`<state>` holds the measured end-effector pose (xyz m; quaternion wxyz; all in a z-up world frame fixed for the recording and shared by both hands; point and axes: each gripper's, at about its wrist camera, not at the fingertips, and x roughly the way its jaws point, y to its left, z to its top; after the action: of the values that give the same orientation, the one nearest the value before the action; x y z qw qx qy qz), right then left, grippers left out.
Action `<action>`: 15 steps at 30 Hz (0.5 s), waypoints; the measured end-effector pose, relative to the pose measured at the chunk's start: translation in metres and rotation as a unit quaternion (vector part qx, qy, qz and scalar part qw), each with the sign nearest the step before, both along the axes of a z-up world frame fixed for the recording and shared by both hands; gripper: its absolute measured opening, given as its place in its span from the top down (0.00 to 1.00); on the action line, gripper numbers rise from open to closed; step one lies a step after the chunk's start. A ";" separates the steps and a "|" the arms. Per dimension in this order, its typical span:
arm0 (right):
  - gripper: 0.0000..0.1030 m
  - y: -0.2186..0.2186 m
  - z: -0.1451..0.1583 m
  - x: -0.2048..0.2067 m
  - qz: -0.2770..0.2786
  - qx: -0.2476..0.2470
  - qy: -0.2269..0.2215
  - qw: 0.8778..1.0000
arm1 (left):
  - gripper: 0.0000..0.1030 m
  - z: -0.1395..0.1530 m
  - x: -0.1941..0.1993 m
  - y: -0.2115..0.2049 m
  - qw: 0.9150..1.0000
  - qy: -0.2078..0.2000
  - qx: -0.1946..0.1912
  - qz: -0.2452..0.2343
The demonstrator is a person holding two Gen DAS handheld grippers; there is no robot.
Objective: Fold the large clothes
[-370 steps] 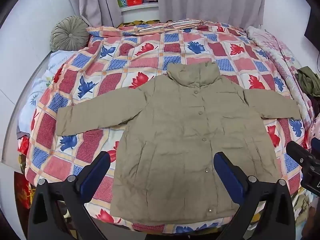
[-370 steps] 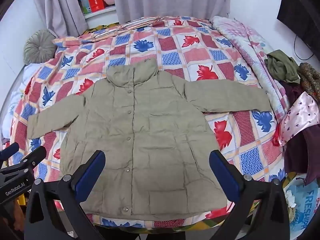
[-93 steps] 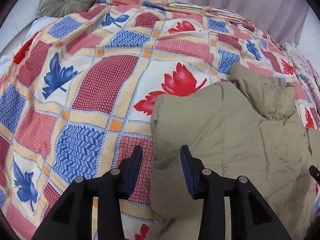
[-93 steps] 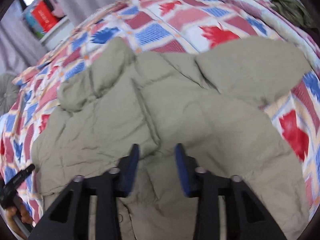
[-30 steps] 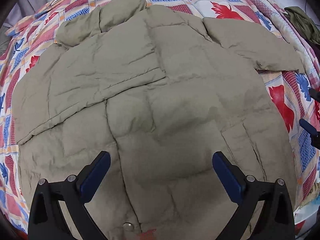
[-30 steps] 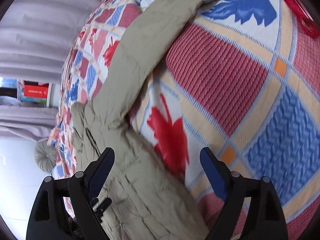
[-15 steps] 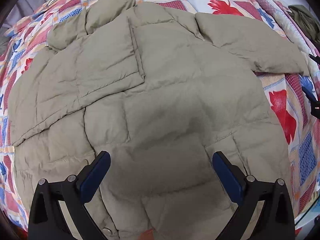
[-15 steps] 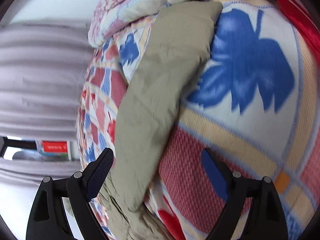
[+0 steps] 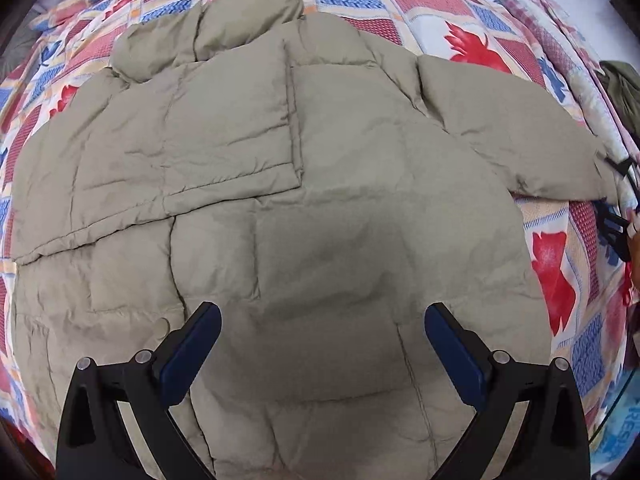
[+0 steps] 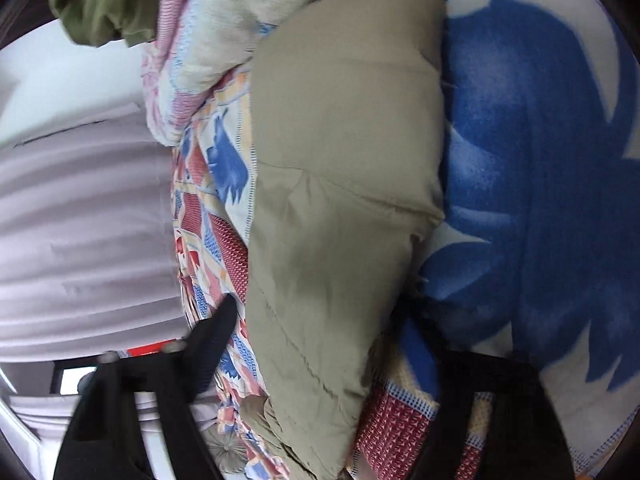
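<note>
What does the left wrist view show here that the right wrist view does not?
Only the left wrist view shows the whole khaki quilted jacket: collar, one sleeve folded across the chest, and the open left gripper above it. Only the right wrist view shows the grey curtain, an olive garment, and the right gripper closing around the outstretched sleeve's cuff. Both show that outstretched sleeve and the patchwork leaf-print quilt.

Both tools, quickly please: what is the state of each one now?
Left tool: open, holds nothing, above the khaki padded jacket.
Right tool: closing around the jacket's sleeve, not yet gripping.
</note>
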<state>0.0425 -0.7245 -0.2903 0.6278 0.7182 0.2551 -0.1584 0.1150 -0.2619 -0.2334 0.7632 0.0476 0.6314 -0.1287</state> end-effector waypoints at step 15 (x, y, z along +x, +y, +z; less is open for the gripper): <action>0.95 0.091 0.137 0.076 0.193 -0.187 -0.088 0.959 | 0.01 0.011 0.011 0.082 0.998 -0.031 -0.007 0.060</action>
<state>0.1182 -0.6333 -0.1533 0.7894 0.5360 0.2988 -0.0155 0.1264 -0.1798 -0.2220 0.7891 0.0081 0.6083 -0.0856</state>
